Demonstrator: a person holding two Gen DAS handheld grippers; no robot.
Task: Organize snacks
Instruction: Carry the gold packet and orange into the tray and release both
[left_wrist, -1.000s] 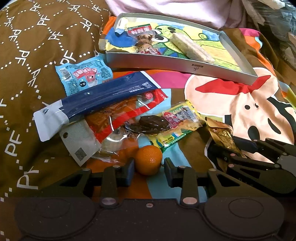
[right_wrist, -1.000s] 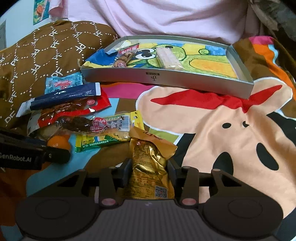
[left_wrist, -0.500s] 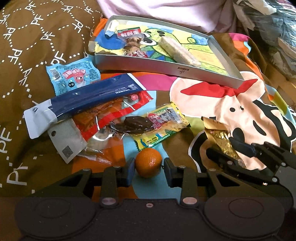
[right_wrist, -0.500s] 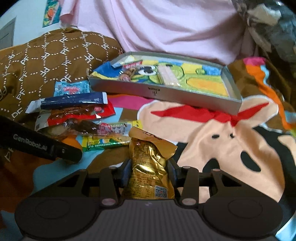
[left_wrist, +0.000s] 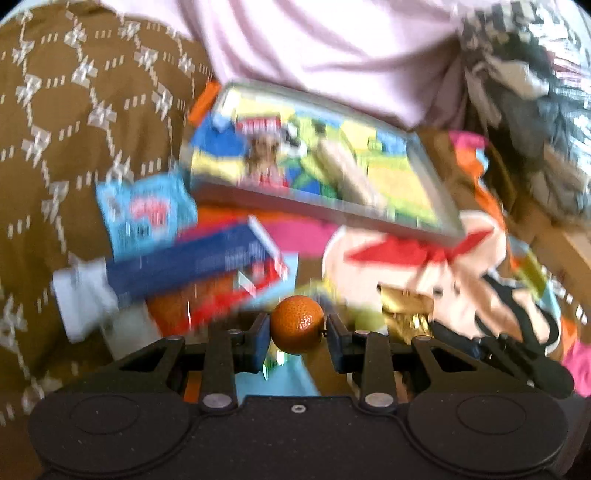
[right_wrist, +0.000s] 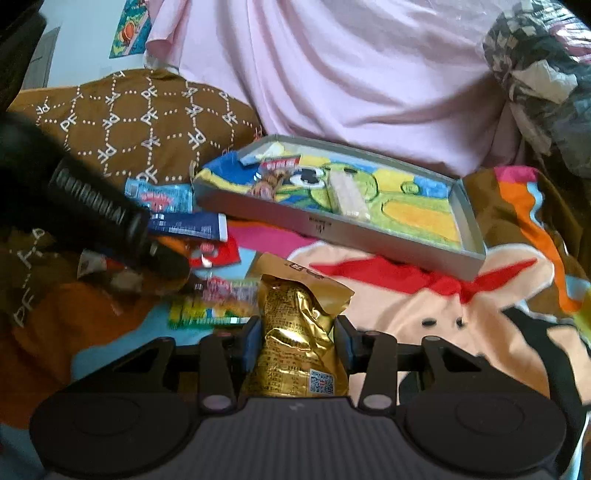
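Note:
My left gripper (left_wrist: 297, 330) is shut on a small orange (left_wrist: 297, 324), held clear of the bedding. My right gripper (right_wrist: 298, 338) is shut on a gold foil snack packet (right_wrist: 295, 339), also raised. Beyond both lies a grey tray (left_wrist: 325, 218) (right_wrist: 332, 230) with a cartoon-print lining, holding a red-labelled snack (right_wrist: 275, 173) and a pale bar (right_wrist: 349, 195). Loose packets lie left of the tray: a light-blue one (left_wrist: 144, 214), a long navy one (left_wrist: 184, 262), a red one (right_wrist: 218, 254) and a green-yellow one (right_wrist: 214, 306). The left gripper's body (right_wrist: 92, 214) shows at the right wrist view's left.
Everything rests on a colourful cartoon blanket (right_wrist: 424, 317) over a bed. A brown patterned cushion (right_wrist: 140, 122) rises at the left, pink fabric (right_wrist: 351, 74) behind the tray, and dark crumpled clothing (right_wrist: 546, 85) at the right. The left wrist view is motion-blurred.
Both grippers have lifted with their loads: the orange has come up off the blanket and the gold packet has risen. Both views now look higher, toward the tray.

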